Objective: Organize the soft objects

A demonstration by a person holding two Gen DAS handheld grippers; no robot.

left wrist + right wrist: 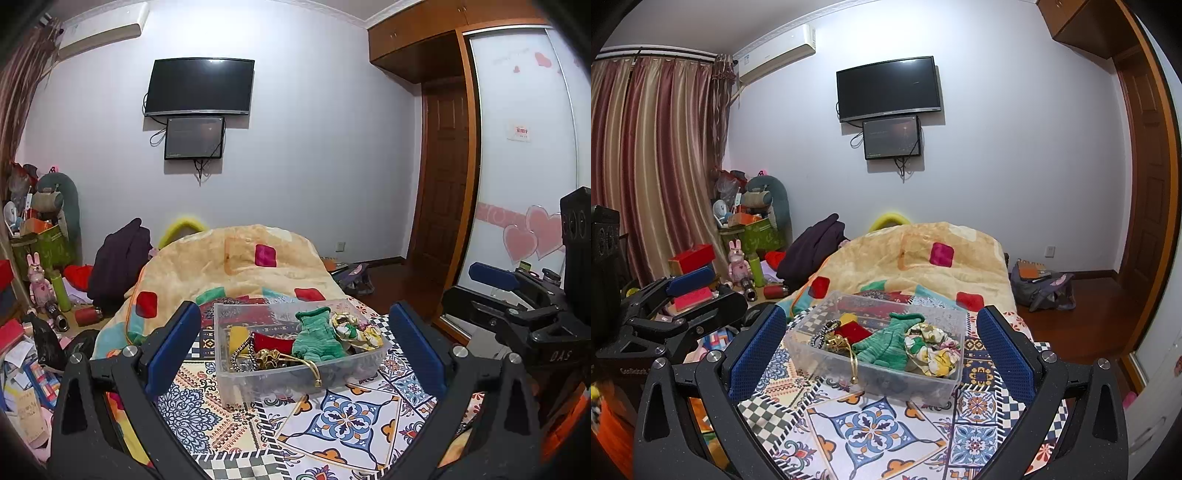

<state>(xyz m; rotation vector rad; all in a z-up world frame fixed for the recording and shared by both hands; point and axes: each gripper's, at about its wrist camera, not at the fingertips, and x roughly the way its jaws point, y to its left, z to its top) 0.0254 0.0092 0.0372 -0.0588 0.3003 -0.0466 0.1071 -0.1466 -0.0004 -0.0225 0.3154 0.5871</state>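
Observation:
A clear plastic box [236, 384] [923, 384] stands on the patterned bed sheet. In it lie a green knitted piece [314, 338] [886, 343], a floral fabric piece [356, 330] [934, 350], a red piece [269, 343] [851, 331], a yellow one [238, 336], beaded strings and a gold drawstring [306, 363]. My left gripper [295, 343] is open and empty, short of the box. My right gripper [882, 347] is open and empty, also short of the box. Each gripper shows at the edge of the other's view.
A folded beige blanket [255, 266] [923, 254] lies behind the box. Dark clothes [122, 258] and clutter cover the floor at the left. A bag [1041, 284] sits on the wooden floor at the right, near the wardrobe [524, 147].

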